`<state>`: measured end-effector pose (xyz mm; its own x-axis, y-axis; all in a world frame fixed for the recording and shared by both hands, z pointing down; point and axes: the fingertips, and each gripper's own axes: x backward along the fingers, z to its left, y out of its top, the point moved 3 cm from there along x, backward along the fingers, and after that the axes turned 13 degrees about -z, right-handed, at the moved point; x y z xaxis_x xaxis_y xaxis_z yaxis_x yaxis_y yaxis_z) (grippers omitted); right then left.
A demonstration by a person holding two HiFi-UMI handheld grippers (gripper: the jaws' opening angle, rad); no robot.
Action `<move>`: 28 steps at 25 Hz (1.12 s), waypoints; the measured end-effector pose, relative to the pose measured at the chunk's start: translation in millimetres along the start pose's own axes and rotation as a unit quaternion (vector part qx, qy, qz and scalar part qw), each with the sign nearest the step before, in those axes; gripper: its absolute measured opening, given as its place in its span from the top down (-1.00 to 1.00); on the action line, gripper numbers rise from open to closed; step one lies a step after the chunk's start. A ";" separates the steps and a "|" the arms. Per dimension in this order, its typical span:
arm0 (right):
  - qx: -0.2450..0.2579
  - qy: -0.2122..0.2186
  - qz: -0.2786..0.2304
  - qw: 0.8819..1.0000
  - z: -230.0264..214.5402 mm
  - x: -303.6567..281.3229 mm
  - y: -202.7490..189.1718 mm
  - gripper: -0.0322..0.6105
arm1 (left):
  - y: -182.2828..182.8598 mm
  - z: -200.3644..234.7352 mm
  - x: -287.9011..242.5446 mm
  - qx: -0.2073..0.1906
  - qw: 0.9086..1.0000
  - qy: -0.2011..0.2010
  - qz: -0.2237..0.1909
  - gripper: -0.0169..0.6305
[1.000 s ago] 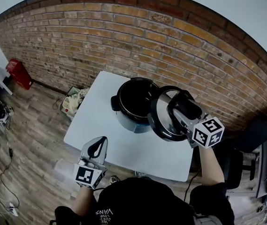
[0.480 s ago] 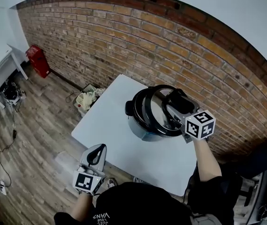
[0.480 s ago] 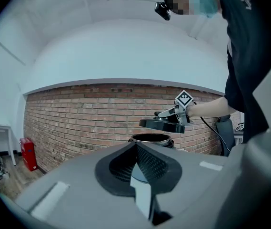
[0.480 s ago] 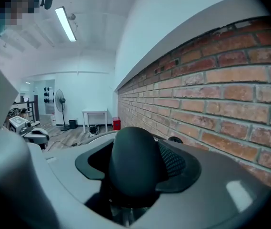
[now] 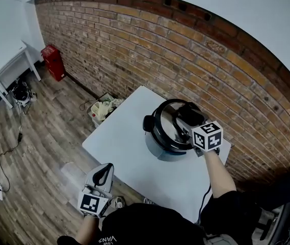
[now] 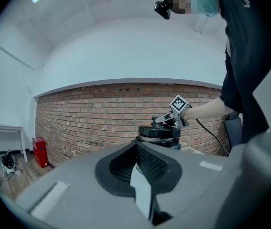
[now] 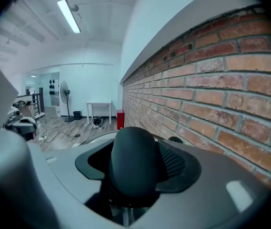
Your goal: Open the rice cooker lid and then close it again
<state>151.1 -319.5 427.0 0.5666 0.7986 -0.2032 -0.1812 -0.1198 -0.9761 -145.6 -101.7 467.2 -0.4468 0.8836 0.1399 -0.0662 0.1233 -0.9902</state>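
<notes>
The silver rice cooker (image 5: 157,146) stands on the white table (image 5: 127,149) close to the brick wall. Its black-rimmed lid (image 5: 169,129) lies over the pot's mouth; whether it is fully seated I cannot tell. My right gripper (image 5: 188,117) is shut on the lid's black knob (image 7: 134,151), which fills the space between its jaws. The left gripper view shows the cooker (image 6: 160,135) with the lid on top and the right gripper (image 6: 167,119) over it. My left gripper (image 5: 103,173) is shut and holds nothing, hanging off the table's near left edge and pointing level toward the cooker.
A brick wall (image 5: 134,40) runs behind the table. On the wood floor are a basket of clutter (image 5: 104,108), a red box (image 5: 53,63), a small white side table (image 5: 9,65) and loose cables (image 5: 2,157). A black cable hangs off the table's near right edge.
The right gripper has carried the lid leftward and down from beside the open pot until it covers the pot's mouth. The left gripper stayed shut and drifted a little.
</notes>
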 end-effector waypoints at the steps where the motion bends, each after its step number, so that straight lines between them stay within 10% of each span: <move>1: 0.005 0.000 0.004 1.000 -0.1 -2.9 -1.9 0.01 | -0.8 0.5 1.0 -0.002 1.000 0.002 -0.005 0.94; 28: 0.037 0.003 0.041 0.998 7.4 -19.8 -13.2 0.01 | -13.7 -5.4 -0.8 0.020 1.000 0.005 0.021 0.94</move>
<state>136.4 -329.4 444.5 0.5519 0.7846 -0.2825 -0.2852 -0.1408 -0.9481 -139.5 -101.7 480.6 -0.4409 0.8921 0.0986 -0.0834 0.0686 -0.9942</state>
